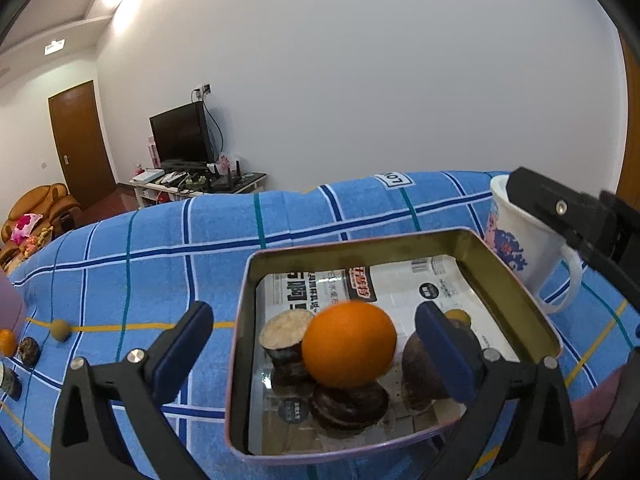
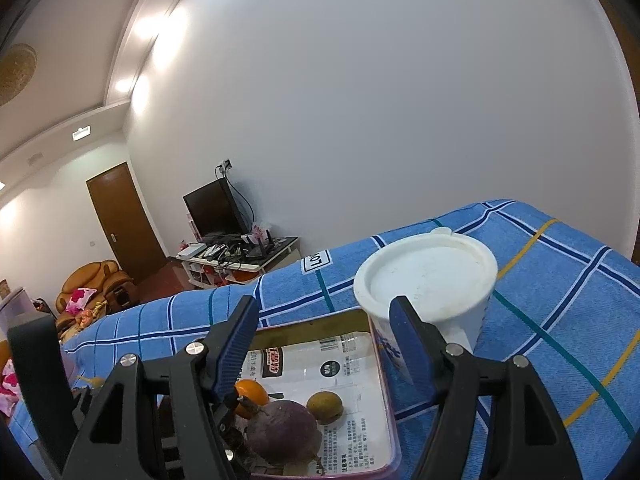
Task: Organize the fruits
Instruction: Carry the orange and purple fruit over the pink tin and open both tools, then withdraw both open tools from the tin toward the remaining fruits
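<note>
An open tin box (image 1: 516, 300) lined with printed paper stands on the blue checked cloth (image 1: 160, 264). An orange (image 1: 348, 344) rests inside it on top of dark purple-brown fruits (image 1: 348, 404), beside a cut dark piece (image 1: 284, 332). My left gripper (image 1: 314, 318) is wide open over the near side of the tin; its pads are clear of the orange and its left finger is outside the tin wall. In the right wrist view my right gripper (image 2: 324, 306) is open and empty above the tin (image 2: 320, 320), which holds the orange (image 2: 252, 394), a purple fruit (image 2: 282, 428) and a small yellow-brown fruit (image 2: 325, 406).
A white lidded mug (image 2: 428, 280) stands just right of the tin, and my right gripper's body overlaps the mug (image 1: 520, 240) in the left wrist view. A tan ball (image 1: 60, 330), a small orange fruit (image 1: 6, 342) and a dark fruit (image 1: 29, 350) lie on the cloth at far left.
</note>
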Tool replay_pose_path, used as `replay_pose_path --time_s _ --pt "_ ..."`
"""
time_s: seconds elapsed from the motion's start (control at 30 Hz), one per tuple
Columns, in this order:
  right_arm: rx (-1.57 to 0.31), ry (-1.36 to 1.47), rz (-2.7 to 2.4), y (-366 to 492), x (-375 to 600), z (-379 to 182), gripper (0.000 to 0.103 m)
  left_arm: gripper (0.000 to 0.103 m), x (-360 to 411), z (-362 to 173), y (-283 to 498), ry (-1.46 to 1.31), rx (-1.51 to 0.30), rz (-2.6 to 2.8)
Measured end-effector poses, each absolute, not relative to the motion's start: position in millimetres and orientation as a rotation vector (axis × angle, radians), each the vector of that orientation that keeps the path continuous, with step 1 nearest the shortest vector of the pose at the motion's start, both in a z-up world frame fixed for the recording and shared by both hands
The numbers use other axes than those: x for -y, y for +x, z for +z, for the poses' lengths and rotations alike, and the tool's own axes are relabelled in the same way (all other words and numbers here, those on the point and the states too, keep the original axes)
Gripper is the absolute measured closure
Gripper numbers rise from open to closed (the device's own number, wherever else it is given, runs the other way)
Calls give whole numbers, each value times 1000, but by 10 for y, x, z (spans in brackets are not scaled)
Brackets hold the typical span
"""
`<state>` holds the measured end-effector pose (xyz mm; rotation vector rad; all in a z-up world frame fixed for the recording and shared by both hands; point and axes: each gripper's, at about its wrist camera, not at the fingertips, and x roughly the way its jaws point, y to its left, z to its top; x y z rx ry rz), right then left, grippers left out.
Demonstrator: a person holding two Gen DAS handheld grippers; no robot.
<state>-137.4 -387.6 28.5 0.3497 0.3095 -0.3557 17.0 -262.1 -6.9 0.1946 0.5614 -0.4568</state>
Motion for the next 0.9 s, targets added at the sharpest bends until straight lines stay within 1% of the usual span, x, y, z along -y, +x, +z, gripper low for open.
replay_pose_path --time_s 0.07,0.2,0.4,0.6,0.77,0.9 --pt "-298 329 -374 -1400 3852 300 29 0 2607 -62 153 193 -557 -456" --pt "-268 296 -397 -1440 3789 348 29 0 2559 -33 131 171 -526 -438" --pt "-179 205 -404 -1508 3659 395 28 0 2243 126 76 148 -342 -297" --pt "-145 133 -349 -1515 3449 390 28 0 1983 141 26 142 -242 -193" --pt "-119 53 -313 -1521 3261 382 28 0 1852 150 -43 133 -219 -168" --pt "-116 53 -316 -1546 3253 388 28 0 1793 141 -83 125 -239 -198"
